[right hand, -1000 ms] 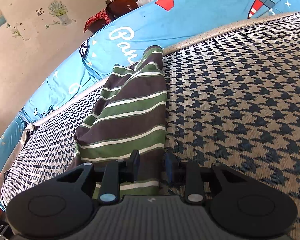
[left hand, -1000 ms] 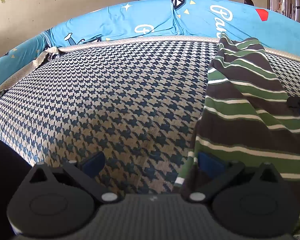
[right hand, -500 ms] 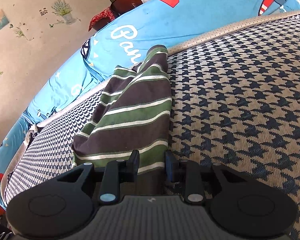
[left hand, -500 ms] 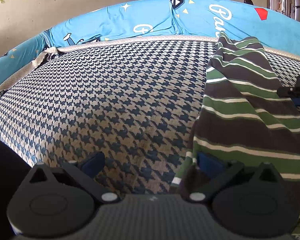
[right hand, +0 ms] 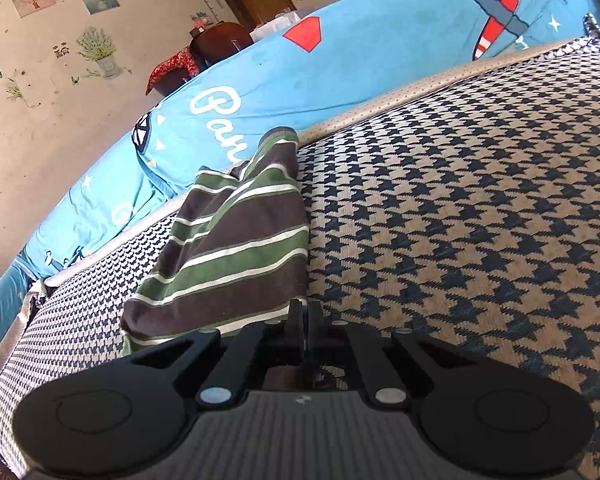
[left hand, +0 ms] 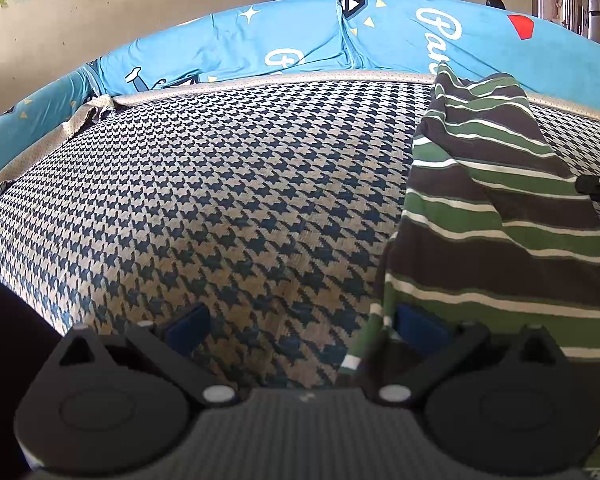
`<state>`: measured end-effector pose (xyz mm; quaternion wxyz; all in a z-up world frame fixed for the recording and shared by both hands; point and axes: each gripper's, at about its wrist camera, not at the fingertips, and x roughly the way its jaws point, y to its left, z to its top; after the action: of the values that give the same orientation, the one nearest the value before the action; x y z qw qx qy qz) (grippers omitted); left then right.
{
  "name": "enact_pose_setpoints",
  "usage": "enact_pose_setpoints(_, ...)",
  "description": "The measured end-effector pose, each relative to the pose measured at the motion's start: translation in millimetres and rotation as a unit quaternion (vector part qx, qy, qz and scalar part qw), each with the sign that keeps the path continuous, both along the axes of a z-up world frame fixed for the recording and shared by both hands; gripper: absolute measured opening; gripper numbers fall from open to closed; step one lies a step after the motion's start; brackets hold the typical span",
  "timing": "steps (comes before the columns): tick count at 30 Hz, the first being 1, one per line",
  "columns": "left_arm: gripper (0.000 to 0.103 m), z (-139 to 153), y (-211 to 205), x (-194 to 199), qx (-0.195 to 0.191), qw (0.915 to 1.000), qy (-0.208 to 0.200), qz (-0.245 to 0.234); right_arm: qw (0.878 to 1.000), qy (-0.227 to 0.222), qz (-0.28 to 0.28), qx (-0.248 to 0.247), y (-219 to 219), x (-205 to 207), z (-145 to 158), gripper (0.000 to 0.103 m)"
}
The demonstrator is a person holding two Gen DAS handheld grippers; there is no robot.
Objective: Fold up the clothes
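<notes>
Garment (right hand: 236, 248), striped green/brown, lies in a long strip on houndstooth sofa seat (left hand: 220, 200), far end by blue backrest (right hand: 380, 60). Right tongs (right hand: 305, 320) pinched on its near right corner. Left tongs (left hand: 300, 320) wide, one finger over near left edge, no grip. Risk: lifting w/ one corner held, cloth skews, bunches.
</notes>
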<state>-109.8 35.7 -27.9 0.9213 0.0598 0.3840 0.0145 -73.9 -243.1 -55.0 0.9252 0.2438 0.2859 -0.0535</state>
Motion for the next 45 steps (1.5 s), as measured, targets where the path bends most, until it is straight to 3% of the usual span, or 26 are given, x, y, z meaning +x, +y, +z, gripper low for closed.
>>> enact_pose_setpoints(9,0.103,1.1,1.6,-0.8,0.003,1.0,-0.002,0.005,0.998,0.002,-0.011,0.056,-17.1,-3.8,-11.7,0.003)
enact_pose_setpoints(14,0.103,0.5,2.7,-0.5,0.013,0.9999,-0.006,0.009,0.999,-0.006,-0.004,0.044,-11.1,-5.9,-11.7,0.008)
enact_pose_setpoints(16,0.103,1.3,2.7,-1.2,0.019,0.9997,-0.01,0.01,0.999,-0.019,0.013,0.045,-8.8,-6.5,-11.4,0.02)
enact_pose_setpoints(21,0.103,6.4,8.9,-1.9,-0.001,0.9998,-0.014,0.016,0.994,-0.036,0.101,-0.003,15.3,-1.7,-5.3,0.094)
enact_pose_setpoints(23,0.103,9.0,10.9,-2.3,-0.012,0.9997,-0.017,0.016,0.991,-0.03,0.125,-0.035,27.2,0.4,-2.8,0.103)
enact_pose_setpoints(25,0.103,12.5,7.7,-2.3,-0.017,0.9995,-0.025,0.005,0.989,-0.021,0.132,-0.062,36.0,1.6,-2.0,0.103)
enact_pose_setpoints(34,0.103,19.6,-23.5,23.3,-0.016,0.9983,-0.042,-0.037,0.991,-0.031,0.127,-0.042,30.3,-1.3,-4.7,0.103)
enact_pose_setpoints(45,0.103,-5.4,-28.9,61.5,-0.008,0.9998,-0.005,-0.015,0.99,-0.03,0.126,-0.051,33.3,-0.9,-5.0,0.103)
